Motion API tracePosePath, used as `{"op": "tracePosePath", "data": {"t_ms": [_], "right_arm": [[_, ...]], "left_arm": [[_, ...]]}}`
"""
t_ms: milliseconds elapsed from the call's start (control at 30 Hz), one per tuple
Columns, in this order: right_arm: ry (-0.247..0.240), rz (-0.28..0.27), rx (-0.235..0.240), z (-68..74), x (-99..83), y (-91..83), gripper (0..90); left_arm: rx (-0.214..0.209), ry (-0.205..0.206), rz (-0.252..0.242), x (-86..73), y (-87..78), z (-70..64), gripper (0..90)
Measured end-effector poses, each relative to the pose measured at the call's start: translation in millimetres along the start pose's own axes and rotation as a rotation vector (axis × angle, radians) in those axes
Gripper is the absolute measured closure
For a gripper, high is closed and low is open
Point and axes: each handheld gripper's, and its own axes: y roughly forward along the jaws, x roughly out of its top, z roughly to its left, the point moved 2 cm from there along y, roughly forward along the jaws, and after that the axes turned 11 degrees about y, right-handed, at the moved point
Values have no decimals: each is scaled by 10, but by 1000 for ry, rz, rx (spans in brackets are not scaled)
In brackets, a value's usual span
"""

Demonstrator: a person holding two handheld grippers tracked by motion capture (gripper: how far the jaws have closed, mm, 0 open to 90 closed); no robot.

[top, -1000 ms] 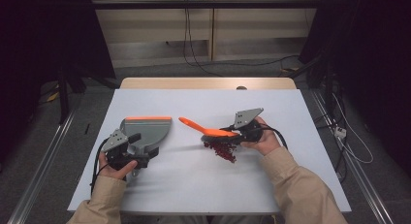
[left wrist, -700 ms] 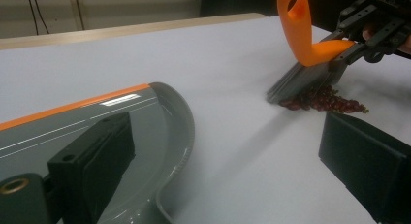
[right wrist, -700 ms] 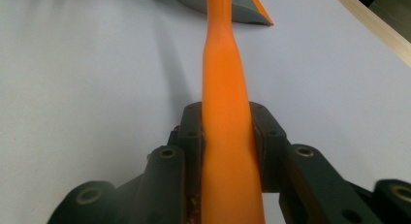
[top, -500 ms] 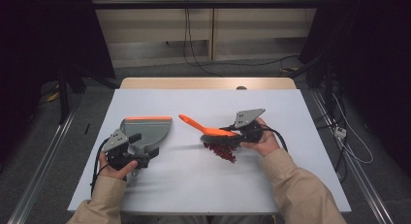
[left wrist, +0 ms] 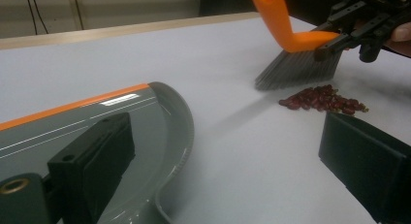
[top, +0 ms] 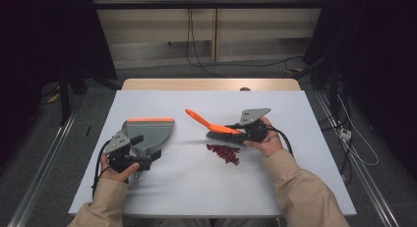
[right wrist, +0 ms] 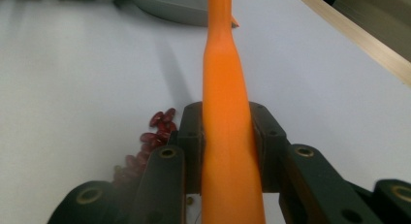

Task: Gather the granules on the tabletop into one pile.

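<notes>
Right beside brush (top: 222, 133), beans (top: 223, 153).

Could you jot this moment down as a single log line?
right gripper: shut on brush | beans: piled beside bristles | left gripper: open, at dustpan

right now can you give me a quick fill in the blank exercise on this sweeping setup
1. The right gripper is shut on the orange handle of the ____.
2. The small pile of red beans lies on the white table, between the brush and the ____.
3. The grey dustpan has a front edge coloured ____.
4. The left gripper has its jaws ____, with one jaw on the dustpan.

Missing words: brush; person; orange; open
</notes>
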Motion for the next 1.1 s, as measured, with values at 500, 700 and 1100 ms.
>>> {"op": "tracePosePath", "data": {"t_ms": [500, 700, 1100], "right_arm": [[35, -52, -6, 141, 114, -40, 714], [273, -151, -112, 158, 201, -61, 713], [634, -224, -294, 315, 261, 141, 714]], "left_arm": [[-1, 0, -2, 2, 7, -7, 55], [-2, 0, -3, 3, 9, -11, 56], [-4, 6, -7, 14, 3, -22, 56]]}}
